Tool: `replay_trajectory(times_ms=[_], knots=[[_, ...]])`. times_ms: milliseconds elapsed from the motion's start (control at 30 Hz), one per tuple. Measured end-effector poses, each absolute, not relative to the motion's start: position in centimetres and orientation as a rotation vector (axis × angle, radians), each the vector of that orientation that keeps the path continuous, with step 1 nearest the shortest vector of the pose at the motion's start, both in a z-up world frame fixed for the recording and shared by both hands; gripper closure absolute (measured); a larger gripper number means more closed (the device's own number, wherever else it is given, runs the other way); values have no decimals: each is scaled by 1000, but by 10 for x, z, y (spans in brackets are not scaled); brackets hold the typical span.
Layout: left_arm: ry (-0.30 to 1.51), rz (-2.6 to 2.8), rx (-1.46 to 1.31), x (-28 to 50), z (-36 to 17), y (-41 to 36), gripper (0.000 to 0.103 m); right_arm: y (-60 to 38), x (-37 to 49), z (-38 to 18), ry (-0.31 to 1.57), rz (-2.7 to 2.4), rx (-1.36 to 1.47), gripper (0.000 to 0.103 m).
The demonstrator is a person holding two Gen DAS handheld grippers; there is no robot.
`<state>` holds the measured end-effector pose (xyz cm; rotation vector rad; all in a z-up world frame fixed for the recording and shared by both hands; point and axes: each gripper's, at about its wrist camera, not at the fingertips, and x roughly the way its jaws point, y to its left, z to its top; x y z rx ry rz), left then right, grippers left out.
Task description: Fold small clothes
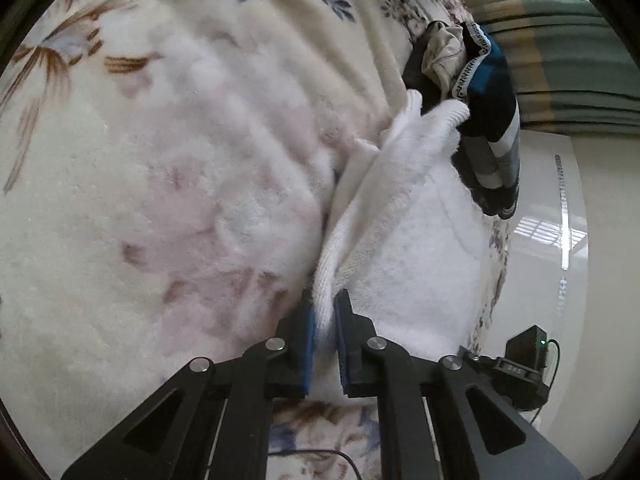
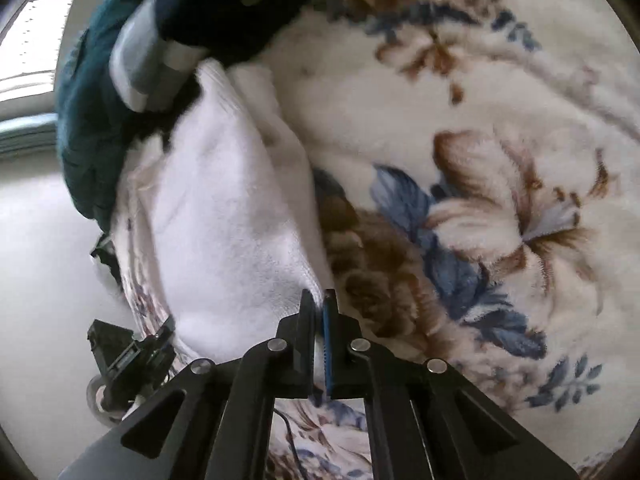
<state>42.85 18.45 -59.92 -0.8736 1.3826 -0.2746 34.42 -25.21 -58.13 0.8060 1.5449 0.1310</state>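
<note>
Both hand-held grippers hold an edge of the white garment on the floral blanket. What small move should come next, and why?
Probably lift both edges a little and carry them across the white garment to fold it. The left hand-held gripper and the right hand-held gripper are each shut on its ribbed edge, and the garment lies bunched against the dark clothes pile on the floral blanket.
</note>
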Motion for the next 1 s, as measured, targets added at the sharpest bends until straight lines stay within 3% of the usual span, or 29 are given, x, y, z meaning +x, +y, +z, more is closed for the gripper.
replay_trajectory(times_ms=[67, 133, 167, 233, 367, 400, 433, 467, 500, 533, 733, 833, 1000], knots=[[1373, -321, -794, 435, -577, 173, 84, -235, 352, -577, 1578, 188, 767, 98], [1345, -341, -697, 452, -554, 162, 56, -231, 363, -565, 1573, 208, 722, 89], [1326, -358, -681, 461, -548, 157, 52, -231, 372, -557, 1539, 213, 702, 83], [1288, -375, -642, 485, -541, 148, 48, -237, 388, -548, 1472, 208, 688, 51], [1324, -382, -582, 552, -572, 126, 49, -244, 441, -563, 1446, 218, 721, 50], [1329, -394, -593, 565, -579, 121, 52, -241, 459, -574, 1451, 220, 735, 50], [1316, -398, -603, 579, -585, 116, 87, -242, 472, -578, 1452, 224, 737, 50], [1310, -391, -599, 585, -588, 116, 95, -240, 483, -582, 1450, 232, 728, 50], [1303, -399, -615, 591, -587, 116, 95, -237, 492, -582, 1425, 229, 714, 66], [1277, -405, -649, 594, -582, 120, 95, -235, 498, -579, 1397, 219, 690, 95], [1274, -307, -758, 596, -595, 159, 95, -244, 519, -550, 1284, 161, 627, 99], [1362, -282, -775, 597, -630, 165, 95, -249, 534, -575, 1346, 103, 647, 99], [1377, -322, -816, 593, -634, 163, 88, -219, 555, -608, 1443, 111, 522, 99]])
